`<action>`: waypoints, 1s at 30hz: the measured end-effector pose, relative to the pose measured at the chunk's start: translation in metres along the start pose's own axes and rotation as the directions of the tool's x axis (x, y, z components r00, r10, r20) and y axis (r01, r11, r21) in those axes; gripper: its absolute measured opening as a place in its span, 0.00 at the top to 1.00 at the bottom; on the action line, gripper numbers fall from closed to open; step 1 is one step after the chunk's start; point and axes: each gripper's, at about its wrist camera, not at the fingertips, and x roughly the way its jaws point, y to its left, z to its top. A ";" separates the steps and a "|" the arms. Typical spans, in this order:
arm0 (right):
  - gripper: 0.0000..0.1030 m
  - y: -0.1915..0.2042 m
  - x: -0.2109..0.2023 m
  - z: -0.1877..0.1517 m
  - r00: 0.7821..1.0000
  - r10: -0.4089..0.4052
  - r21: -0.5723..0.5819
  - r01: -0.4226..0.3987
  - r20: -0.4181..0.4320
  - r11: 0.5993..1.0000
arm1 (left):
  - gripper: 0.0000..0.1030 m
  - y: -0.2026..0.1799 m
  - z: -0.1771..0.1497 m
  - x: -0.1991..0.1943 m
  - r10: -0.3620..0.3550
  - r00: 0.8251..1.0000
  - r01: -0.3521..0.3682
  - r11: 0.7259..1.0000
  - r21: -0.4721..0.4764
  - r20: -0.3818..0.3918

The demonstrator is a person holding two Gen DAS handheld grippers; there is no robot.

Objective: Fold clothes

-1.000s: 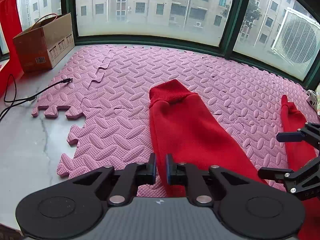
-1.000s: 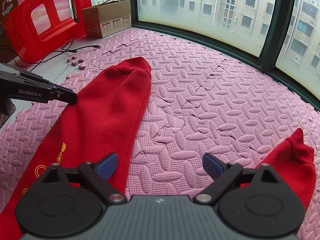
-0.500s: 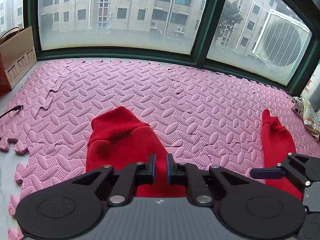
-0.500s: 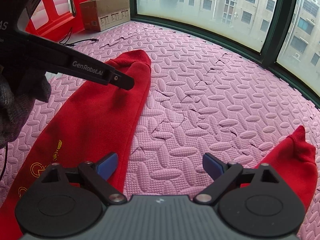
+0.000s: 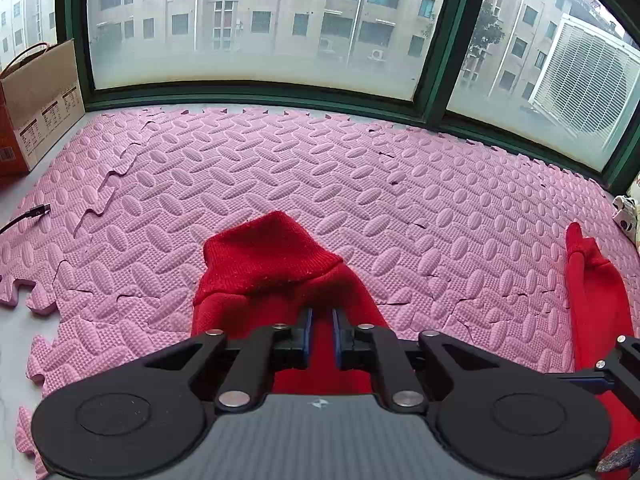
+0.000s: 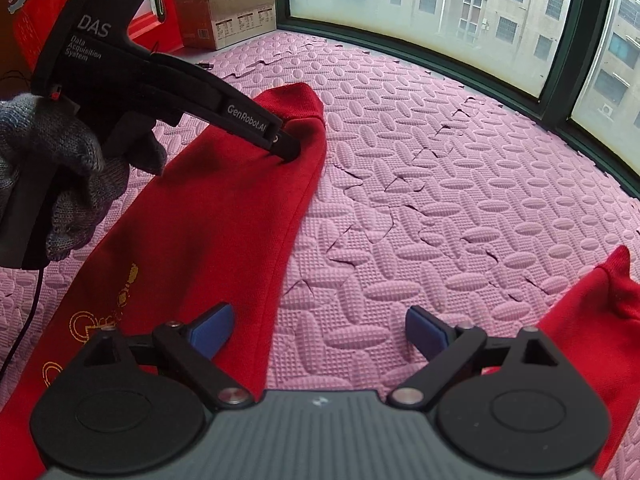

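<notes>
A red sweatshirt lies on the pink foam mat [image 5: 280, 168]. Its left sleeve [image 5: 268, 252] ends in a ribbed cuff and runs up the left of the right wrist view [image 6: 240, 200]. Its right sleeve [image 5: 592, 300] lies apart at the right [image 6: 592, 320]. My left gripper [image 5: 320, 316] is shut, and its tips rest on the left sleeve just below the cuff [image 6: 286, 148]. No fabric shows pinched between them. A gloved hand [image 6: 60, 168] holds it. My right gripper [image 6: 318, 328] stands open above bare mat between the two sleeves.
A cardboard box [image 5: 36, 100] stands at the far left by the green window frame [image 5: 260, 94]. A black cable [image 5: 24, 216] lies on the bare floor beside the mat's jagged edge. Patterned cloth [image 5: 630, 212] shows at the right edge. Yellow print [image 6: 100, 320] marks the garment's body.
My left gripper has moved along the left sleeve toward the cuff and come down onto it. In the right wrist view it has come in from the left. The right gripper has stayed put.
</notes>
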 end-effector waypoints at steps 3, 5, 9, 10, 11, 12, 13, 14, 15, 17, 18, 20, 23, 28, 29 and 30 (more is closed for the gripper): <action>0.09 0.001 -0.010 0.002 0.999 -0.015 -0.005 0.015 0.037 1.000 | 0.80 0.001 0.000 -0.007 -0.012 1.000 0.012 1.000 0.006 -0.002; 0.09 0.004 -0.012 0.004 0.999 -0.007 -0.013 0.007 0.035 1.000 | 0.79 0.000 -0.002 -0.013 -0.030 0.999 0.030 0.999 0.024 -0.010; 0.09 0.020 -0.003 0.004 1.000 -0.008 -0.067 0.009 0.011 0.998 | 0.80 -0.009 -0.009 -0.018 -0.096 0.994 0.100 0.992 0.083 -0.047; 0.09 0.023 0.000 0.004 1.000 -0.011 -0.077 0.011 -0.003 0.997 | 0.80 -0.011 -0.011 -0.016 -0.113 0.992 0.118 0.988 0.098 -0.062; 0.09 0.024 0.003 0.004 1.000 -0.016 -0.074 0.016 -0.007 0.997 | 0.80 -0.013 -0.013 -0.015 -0.109 0.992 0.115 0.987 0.109 -0.066; 0.09 0.025 0.003 0.005 1.000 -0.012 -0.065 0.012 -0.002 0.998 | 0.80 -0.014 -0.014 -0.013 -0.104 0.992 0.111 0.986 0.121 -0.069; 0.09 0.027 0.001 0.005 1.000 -0.008 -0.070 0.008 0.001 0.998 | 0.80 -0.014 -0.014 -0.013 -0.107 0.992 0.115 0.985 0.126 -0.070; 0.09 0.030 -0.001 0.005 1.000 -0.004 -0.075 0.005 0.005 0.997 | 0.80 -0.014 -0.014 -0.013 -0.110 0.991 0.119 0.984 0.130 -0.072; 0.09 0.033 -0.002 0.006 1.000 0.000 -0.081 0.001 0.008 0.997 | 0.80 -0.013 -0.014 -0.013 -0.114 0.991 0.123 0.983 0.135 -0.073; 0.09 0.043 -0.003 0.005 1.000 0.009 -0.113 -0.007 0.012 0.994 | 0.80 -0.011 -0.013 -0.013 -0.118 0.990 0.127 0.983 0.133 -0.075; 0.10 0.049 -0.004 0.004 1.000 0.013 -0.129 -0.011 0.014 0.992 | 0.80 -0.010 -0.013 -0.013 -0.117 0.990 0.127 0.983 0.132 -0.075; 0.10 0.058 -0.005 0.003 1.000 0.004 -0.156 0.000 0.026 0.988 | 0.80 -0.008 -0.012 -0.012 -0.121 0.990 0.130 0.984 0.126 -0.076; 0.11 0.071 -0.008 0.003 0.999 0.031 -0.198 -0.022 0.040 0.980 | 0.79 -0.006 -0.012 -0.011 -0.128 0.989 0.136 0.984 0.114 -0.075; 0.11 0.103 -0.010 -0.005 0.997 0.062 -0.274 -0.049 0.037 0.960 | 0.79 -0.005 -0.011 -0.010 -0.127 0.989 0.134 0.986 0.100 -0.075; 0.11 0.106 -0.012 -0.005 0.995 0.101 -0.277 -0.090 0.026 0.957 | 0.79 -0.005 -0.010 -0.010 -0.126 0.989 0.133 0.986 0.097 -0.074; 0.11 0.112 -0.014 -0.007 0.990 0.143 -0.275 -0.135 0.007 0.952 | 0.79 -0.006 -0.010 -0.009 -0.124 0.990 0.130 0.987 0.095 -0.073</action>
